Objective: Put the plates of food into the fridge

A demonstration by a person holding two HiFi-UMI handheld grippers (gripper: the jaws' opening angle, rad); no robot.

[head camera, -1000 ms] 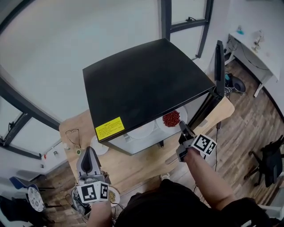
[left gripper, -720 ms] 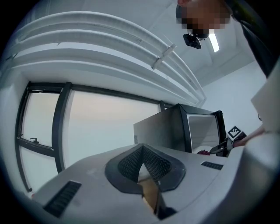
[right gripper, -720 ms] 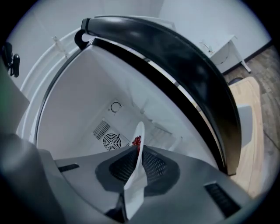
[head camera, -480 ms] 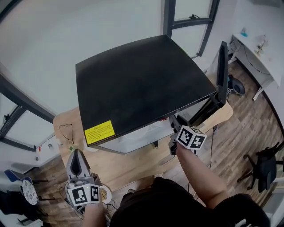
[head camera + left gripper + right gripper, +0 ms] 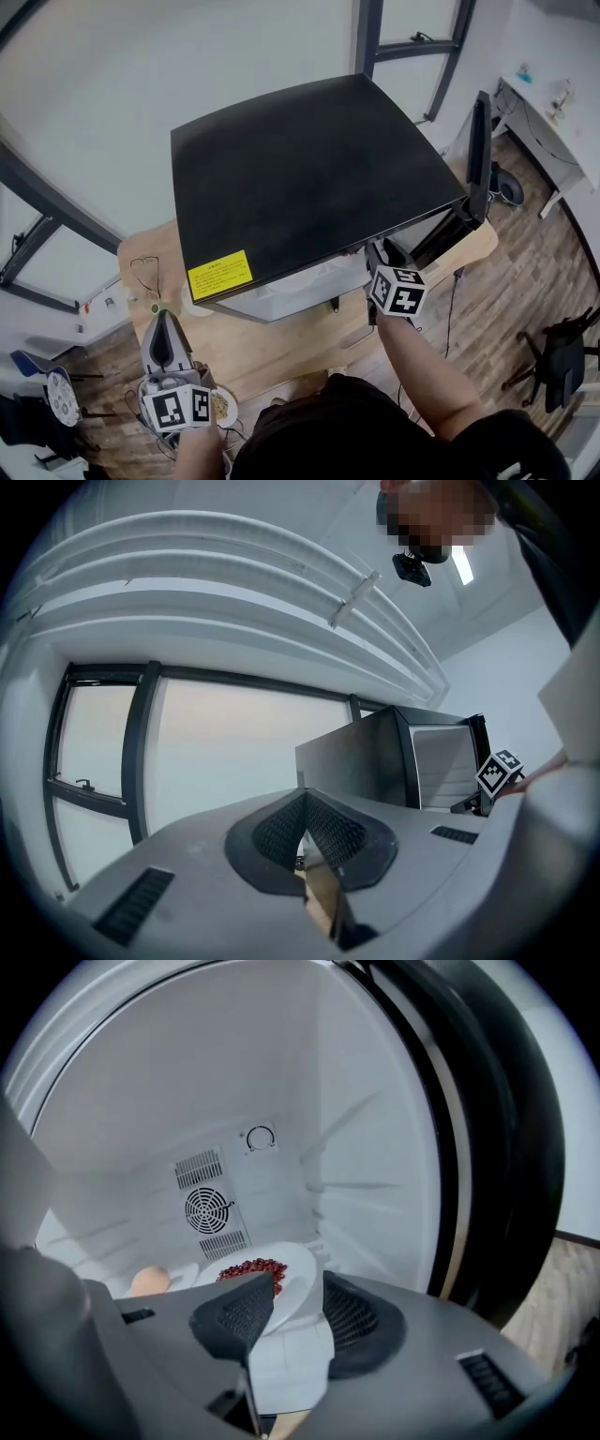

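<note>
The right gripper (image 5: 377, 258) (image 5: 298, 1283) is pointing into the open mouth of the fridge (image 5: 300, 178) (image 5: 187, 1082). Its jaws have just been opening and are now standing moderately apart. The near rim of a plate of red food (image 5: 291, 1274) is showing in the gap between them, with neither pad pressing on it. The left gripper (image 5: 161, 321) (image 5: 305, 803) is hanging level off the table's near left edge. Its jaws are meeting at the tips and holding nothing.

The black-topped fridge is sitting on a wooden table (image 5: 281, 342), and its door (image 5: 480, 150) (image 5: 497, 1129) is standing wide open on the right. The plate of red food is resting inside on the white floor of the compartment, toward the right. A second plate (image 5: 183, 1274) is lying just to its left, carrying a rounded tan lump (image 5: 150, 1281). Behind them, a round fan grille (image 5: 208, 1210) and a small dial (image 5: 260, 1138) are showing on the back wall. In the head view, a small plate of yellowish food (image 5: 222, 406) is peeking out just beside the left gripper's marker cube, outside the fridge.
</note>
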